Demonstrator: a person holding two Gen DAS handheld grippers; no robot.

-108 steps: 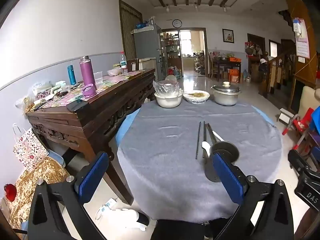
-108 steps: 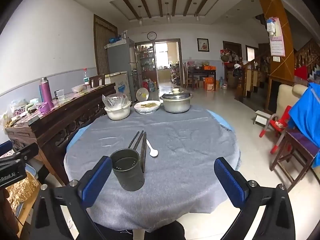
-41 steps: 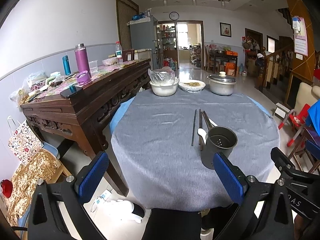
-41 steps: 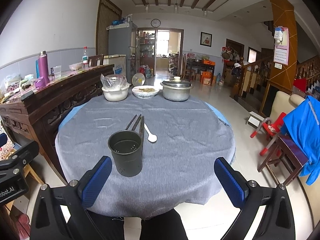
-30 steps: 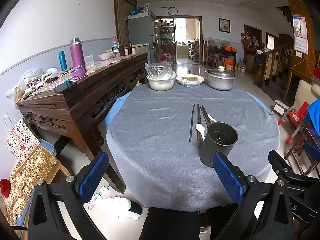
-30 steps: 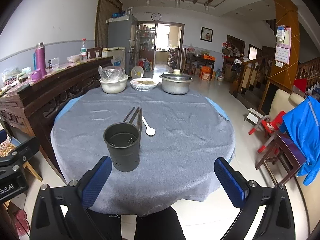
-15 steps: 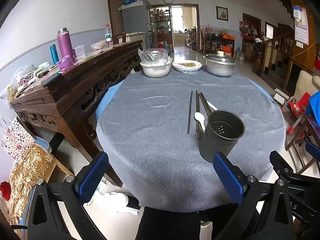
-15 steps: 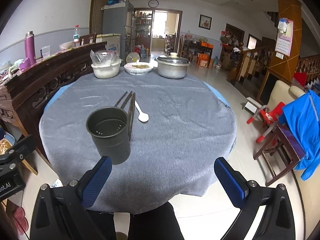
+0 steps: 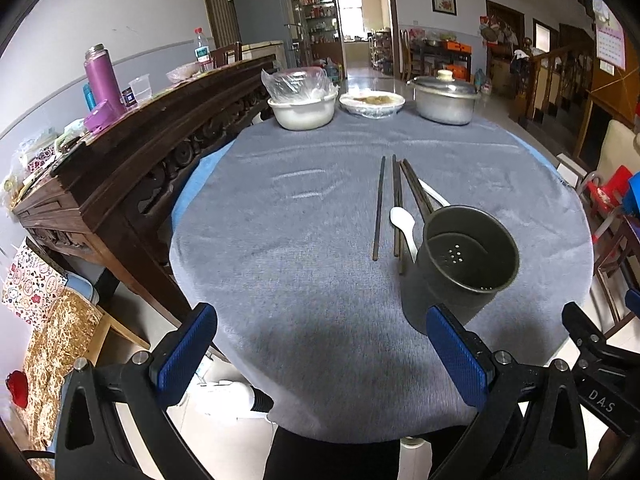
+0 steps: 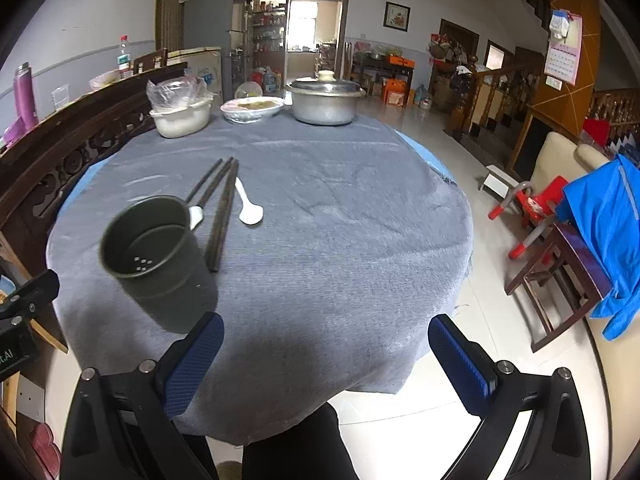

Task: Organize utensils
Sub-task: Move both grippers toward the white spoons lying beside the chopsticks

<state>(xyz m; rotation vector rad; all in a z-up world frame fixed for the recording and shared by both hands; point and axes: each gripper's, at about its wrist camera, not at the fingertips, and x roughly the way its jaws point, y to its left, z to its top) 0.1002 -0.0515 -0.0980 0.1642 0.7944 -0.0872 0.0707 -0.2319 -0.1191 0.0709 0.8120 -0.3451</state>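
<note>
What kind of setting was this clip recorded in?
Most likely a home's dining and living room: a cloth-covered round table with a lidded pot and food bowls, a refrigerator, and a staircase railing.

Dark-green, maybe grey, holder (image 9: pixel 464 264); white spoons (image 10: pixel 250 210)

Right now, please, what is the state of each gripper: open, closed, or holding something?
Left gripper: open, holding nothing, above the grey tablecloth.
Right gripper: open, holding nothing; the dark metal utensil cup stands beyond its left finger.
</note>
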